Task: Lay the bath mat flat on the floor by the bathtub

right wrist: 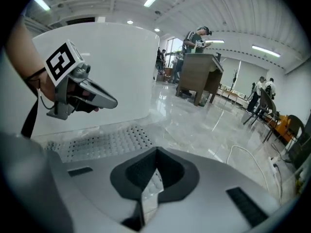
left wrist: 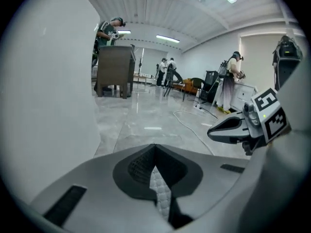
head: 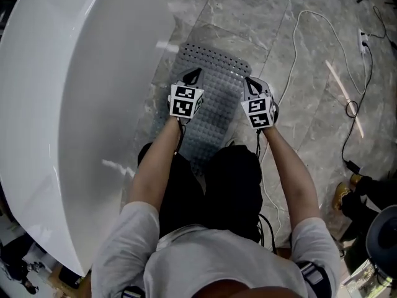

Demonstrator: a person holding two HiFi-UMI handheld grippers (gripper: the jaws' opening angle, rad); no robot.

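Observation:
The grey perforated bath mat (head: pixel 214 98) lies on the marble floor beside the white bathtub (head: pixel 80 104), its near end raised between my two grippers. My left gripper (head: pixel 193 74) is shut on the mat's near left edge, and a strip of mat (left wrist: pixel 159 186) shows pinched between its jaws. At the near right edge my right gripper (head: pixel 248 82) is likewise shut, with a fold of mat (right wrist: pixel 151 186) in its jaws. The mat's far end (right wrist: pixel 104 140) rests flat by the tub wall. Each gripper view shows the other gripper: right gripper (left wrist: pixel 243 127), left gripper (right wrist: pixel 82 93).
A white cable (head: pixel 310 36) and a black cable (head: pixel 366 73) trail over the floor to the right, near a power strip (head: pixel 363 40). The person's dark-trousered legs (head: pixel 211 185) are just behind the mat. A brown cabinet (left wrist: pixel 115 69) and several people stand far off.

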